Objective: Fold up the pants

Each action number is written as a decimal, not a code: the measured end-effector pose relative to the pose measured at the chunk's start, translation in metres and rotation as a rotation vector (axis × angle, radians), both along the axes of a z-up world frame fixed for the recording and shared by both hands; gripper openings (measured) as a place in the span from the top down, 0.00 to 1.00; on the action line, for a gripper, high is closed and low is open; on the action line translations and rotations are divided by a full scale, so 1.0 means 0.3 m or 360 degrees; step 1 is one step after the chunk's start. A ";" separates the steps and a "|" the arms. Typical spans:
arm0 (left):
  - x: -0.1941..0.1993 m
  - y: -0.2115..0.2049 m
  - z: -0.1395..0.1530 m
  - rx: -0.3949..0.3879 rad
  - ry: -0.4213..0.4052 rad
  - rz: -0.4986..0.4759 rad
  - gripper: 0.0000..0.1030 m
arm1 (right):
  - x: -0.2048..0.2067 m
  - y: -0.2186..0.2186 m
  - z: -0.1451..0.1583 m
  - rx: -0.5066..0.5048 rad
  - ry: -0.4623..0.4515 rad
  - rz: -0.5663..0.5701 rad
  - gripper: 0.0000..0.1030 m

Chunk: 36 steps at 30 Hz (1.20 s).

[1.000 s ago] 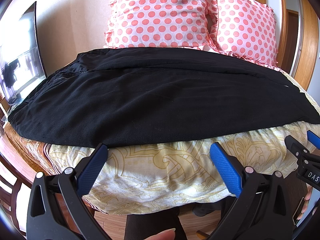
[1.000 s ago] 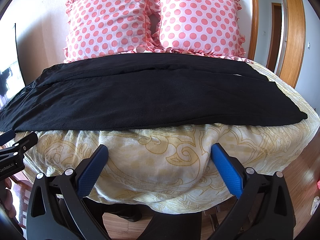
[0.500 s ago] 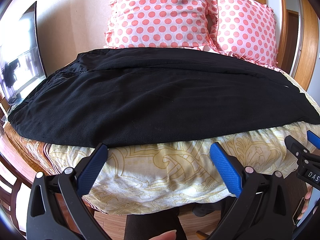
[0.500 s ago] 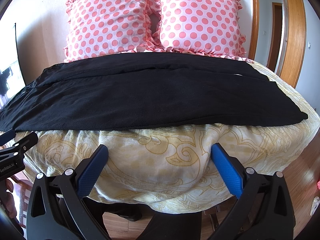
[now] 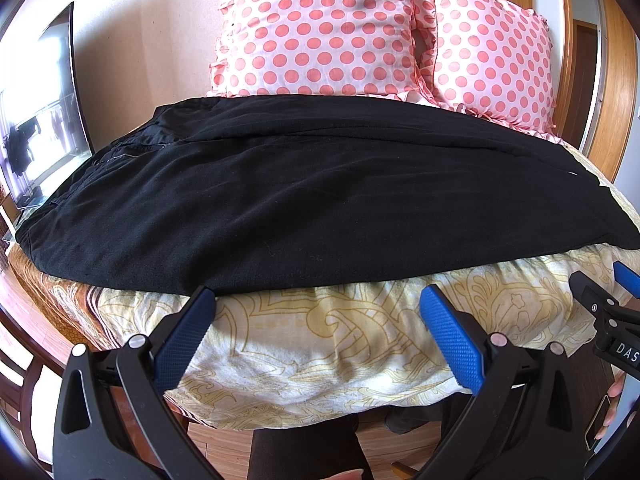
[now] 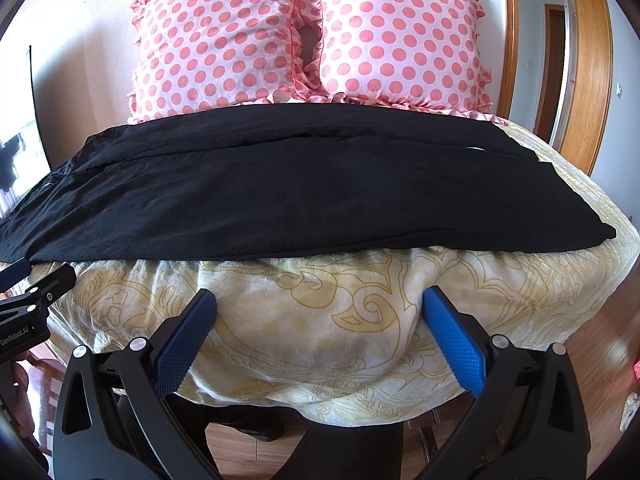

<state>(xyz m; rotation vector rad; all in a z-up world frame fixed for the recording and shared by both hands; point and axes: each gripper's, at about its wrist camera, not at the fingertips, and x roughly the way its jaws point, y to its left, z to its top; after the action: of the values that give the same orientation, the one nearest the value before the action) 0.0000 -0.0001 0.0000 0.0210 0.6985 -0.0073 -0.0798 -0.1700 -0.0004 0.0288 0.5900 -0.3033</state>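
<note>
Your left gripper (image 5: 316, 312) is hanging wide open and empty, just short of the black pants (image 5: 320, 200) that are lying lengthwise across the bed (image 5: 320, 340). Your right gripper (image 6: 320, 316) is waiting equally spread, holding nothing; I'd be pinching the near hem with both together.

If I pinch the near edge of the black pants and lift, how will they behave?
Probably floppy: the black pants drape over the bedspread's curve, so unheld parts should sag. The matte knit-looking cloth seems unlikely to slip from the pads. Its layers may separate, as seams show near the pillows.
</note>
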 end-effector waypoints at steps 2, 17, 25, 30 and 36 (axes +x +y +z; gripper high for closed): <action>0.000 0.000 0.000 0.0004 -0.0002 -0.0002 0.02 | -0.001 -0.005 0.007 -0.0002 -0.0005 0.0003 0.01; 0.041 0.101 0.237 -0.0132 -0.0269 0.0050 0.02 | 0.109 -0.376 0.311 -0.0044 -0.0188 -0.0180 0.01; 0.227 0.138 0.287 -0.0172 -0.0293 0.0095 0.02 | 0.583 -0.806 0.429 0.0047 0.0004 -0.0663 0.01; 0.312 0.146 0.232 -0.0192 -0.0241 0.0112 0.02 | 0.852 -1.010 0.380 0.0131 0.0205 -0.0914 0.01; 0.366 0.147 0.178 -0.0157 -0.0202 0.0089 0.02 | 1.023 -1.200 0.271 0.0289 0.0331 -0.1222 0.20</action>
<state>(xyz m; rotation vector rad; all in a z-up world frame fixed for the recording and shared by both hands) 0.1098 0.0442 0.0533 -0.0924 0.5709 0.0132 0.2270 -0.5300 0.0809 0.4095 0.7979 -1.0052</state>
